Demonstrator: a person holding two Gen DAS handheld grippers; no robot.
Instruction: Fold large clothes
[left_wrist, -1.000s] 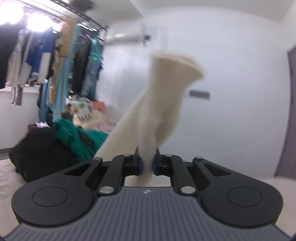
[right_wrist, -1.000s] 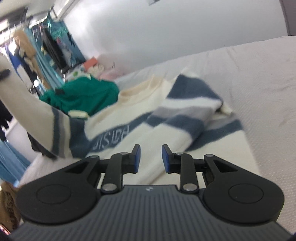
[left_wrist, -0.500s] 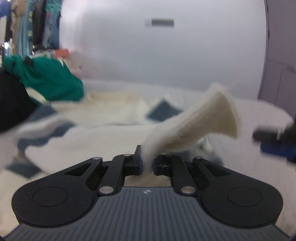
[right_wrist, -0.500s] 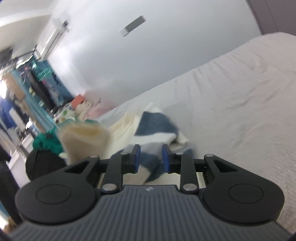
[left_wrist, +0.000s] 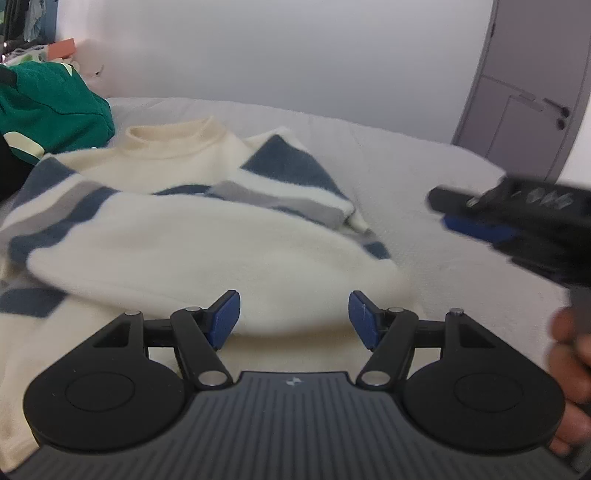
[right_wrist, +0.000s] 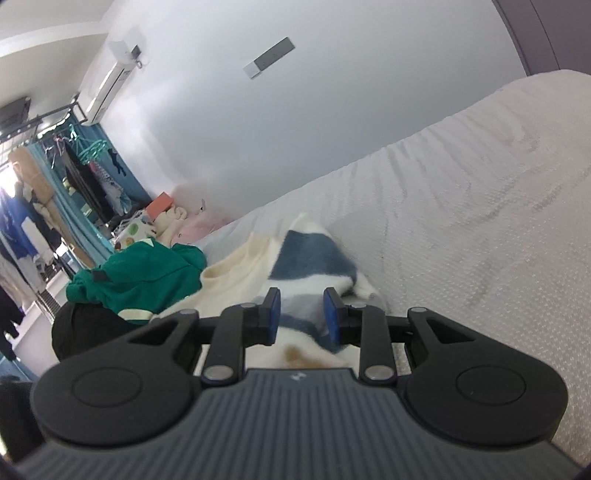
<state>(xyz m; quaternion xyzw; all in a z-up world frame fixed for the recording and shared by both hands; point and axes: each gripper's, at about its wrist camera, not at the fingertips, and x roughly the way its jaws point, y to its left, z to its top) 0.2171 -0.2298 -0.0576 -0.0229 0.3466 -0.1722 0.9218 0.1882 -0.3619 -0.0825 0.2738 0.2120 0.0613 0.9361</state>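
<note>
A cream sweater (left_wrist: 184, 236) with navy and grey stripes lies on the white bed (left_wrist: 424, 166), collar toward the wall. One cream sleeve is folded across its body. My left gripper (left_wrist: 293, 306) hovers low over that sleeve. Its jaws are opening wide, and the blue pads (left_wrist: 225, 314) do not press the cloth lying beneath them. My right gripper (left_wrist: 454, 214) hangs blurred over the bed, to the right of the sweater. In its own view the right gripper (right_wrist: 301, 302) stands a little open over the striped sweater (right_wrist: 303, 266) and holds nothing.
A green garment (left_wrist: 48, 107) and a black one (right_wrist: 85, 328) are piled at the sweater's left. A person's hand (left_wrist: 569, 369) shows at the right edge. A grey door (left_wrist: 524, 92) stands beyond the bed. A clothes rack (right_wrist: 55, 184) fills the far left corner.
My left gripper came down from high up with the cream sleeve, laid it across the sweater and opened. My right gripper swung toward the sweater's right side, then stayed still.
</note>
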